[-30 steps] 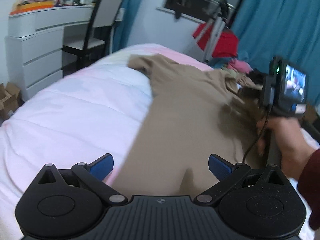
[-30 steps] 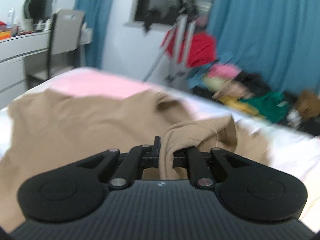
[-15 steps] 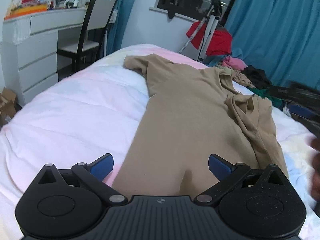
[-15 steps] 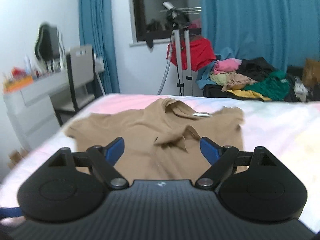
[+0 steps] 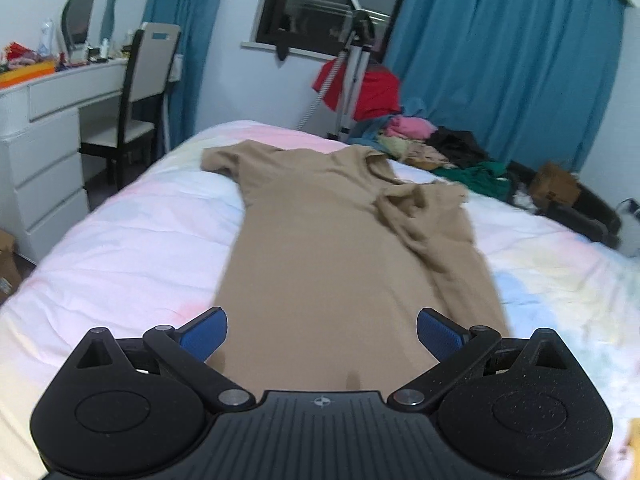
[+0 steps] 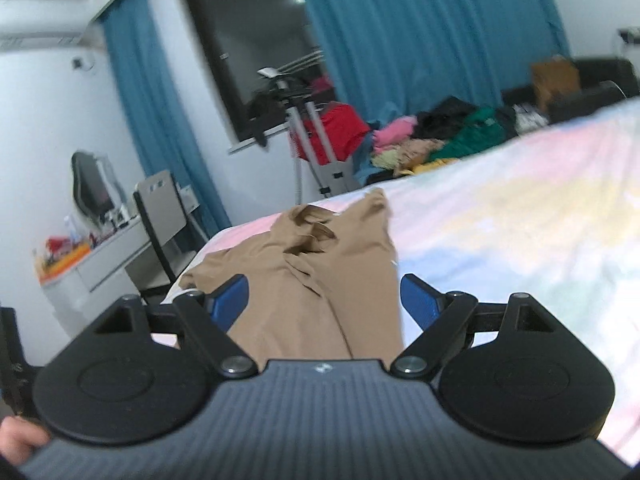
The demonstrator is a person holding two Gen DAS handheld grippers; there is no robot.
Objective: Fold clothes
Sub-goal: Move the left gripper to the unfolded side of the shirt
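A tan short-sleeved shirt (image 5: 332, 240) lies flat along the bed, collar end far from me. Its right sleeve is folded in over the body; its left sleeve lies spread at the far left. My left gripper (image 5: 322, 334) is open and empty, over the shirt's near hem. My right gripper (image 6: 324, 300) is open and empty, tilted, over the same shirt (image 6: 320, 272) near its right edge. The near hem is hidden behind both gripper bodies.
The bed (image 5: 120, 248) has a white and pastel duvet. A white dresser (image 5: 44, 152) and chair (image 5: 140, 92) stand left. A pile of coloured clothes (image 5: 432, 140), a tripod rack with a red garment (image 5: 360, 84) and blue curtains stand beyond the bed.
My right gripper let go of the shirt's right sleeve, which now lies folded over the body, and pulled back toward the near end and tilted. The left gripper stayed open and rose slightly.
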